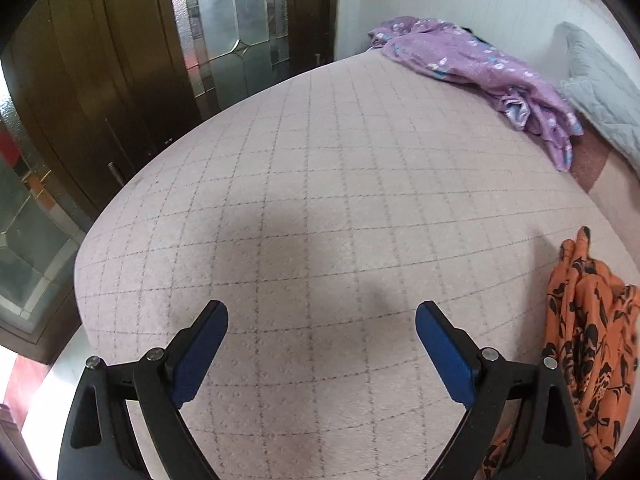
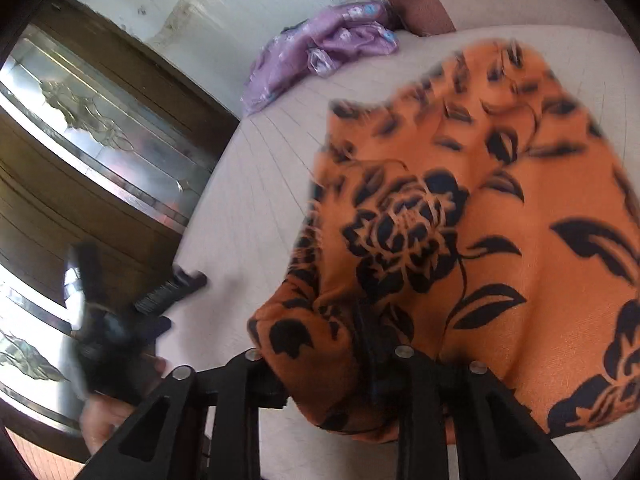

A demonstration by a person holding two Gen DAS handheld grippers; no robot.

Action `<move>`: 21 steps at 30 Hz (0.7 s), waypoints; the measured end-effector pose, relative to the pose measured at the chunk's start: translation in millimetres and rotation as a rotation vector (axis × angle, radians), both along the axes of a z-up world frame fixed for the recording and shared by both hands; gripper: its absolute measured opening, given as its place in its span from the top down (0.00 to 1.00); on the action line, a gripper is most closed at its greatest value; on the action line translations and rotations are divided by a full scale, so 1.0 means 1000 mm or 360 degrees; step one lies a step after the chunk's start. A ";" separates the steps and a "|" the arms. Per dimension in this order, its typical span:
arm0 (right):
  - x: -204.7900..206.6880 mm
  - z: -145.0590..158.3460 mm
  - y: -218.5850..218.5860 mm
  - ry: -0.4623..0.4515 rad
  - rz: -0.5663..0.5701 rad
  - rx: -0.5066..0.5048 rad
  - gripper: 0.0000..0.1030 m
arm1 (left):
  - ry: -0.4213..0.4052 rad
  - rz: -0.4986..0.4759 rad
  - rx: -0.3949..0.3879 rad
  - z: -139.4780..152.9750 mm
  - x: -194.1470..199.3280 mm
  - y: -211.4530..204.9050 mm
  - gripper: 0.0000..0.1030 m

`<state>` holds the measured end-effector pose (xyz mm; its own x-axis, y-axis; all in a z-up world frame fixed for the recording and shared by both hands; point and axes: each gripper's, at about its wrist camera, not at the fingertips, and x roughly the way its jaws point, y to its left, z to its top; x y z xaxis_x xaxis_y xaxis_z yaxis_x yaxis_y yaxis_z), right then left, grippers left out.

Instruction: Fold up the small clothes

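Observation:
An orange garment with black flowers (image 2: 480,220) hangs from my right gripper (image 2: 344,360), which is shut on its near edge; the cloth hides the fingertips. The garment spreads above the bed. It also shows at the right edge of the left wrist view (image 1: 592,340). My left gripper (image 1: 322,340) is open and empty, with blue pads (image 1: 200,352), above the pale checked bed cover (image 1: 320,180). It appears blurred at the left of the right wrist view (image 2: 160,296).
A purple flowered garment (image 1: 500,68) lies crumpled at the far side of the bed, also in the right wrist view (image 2: 320,52). A grey quilted pillow (image 1: 600,88) lies at the far right. A dark wooden wardrobe with glass panels (image 1: 120,60) stands beside the bed.

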<state>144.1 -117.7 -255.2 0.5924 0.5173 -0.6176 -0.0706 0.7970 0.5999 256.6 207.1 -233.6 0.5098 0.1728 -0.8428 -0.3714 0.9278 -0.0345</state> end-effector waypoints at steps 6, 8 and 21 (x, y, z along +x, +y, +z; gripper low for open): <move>-0.033 0.026 -0.051 -0.0161 0.0071 0.0206 0.30 | -0.0176 -0.0277 -0.0108 0.020 -0.006 -0.034 0.07; -0.047 0.035 -0.078 -0.0243 -0.0029 0.0202 0.30 | -0.0248 -0.0463 -0.0151 0.030 -0.014 -0.054 0.07; -0.060 -0.002 -0.140 -0.0095 -0.0234 -0.0154 0.48 | 0.0062 -0.0963 -0.0722 0.012 -0.026 -0.085 0.08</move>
<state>84.0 -258.0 -256.7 0.6944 0.3623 -0.6218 0.0179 0.8551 0.5182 230.2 122.4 -221.6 0.3735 -0.4960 -0.7839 0.1895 0.8680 -0.4589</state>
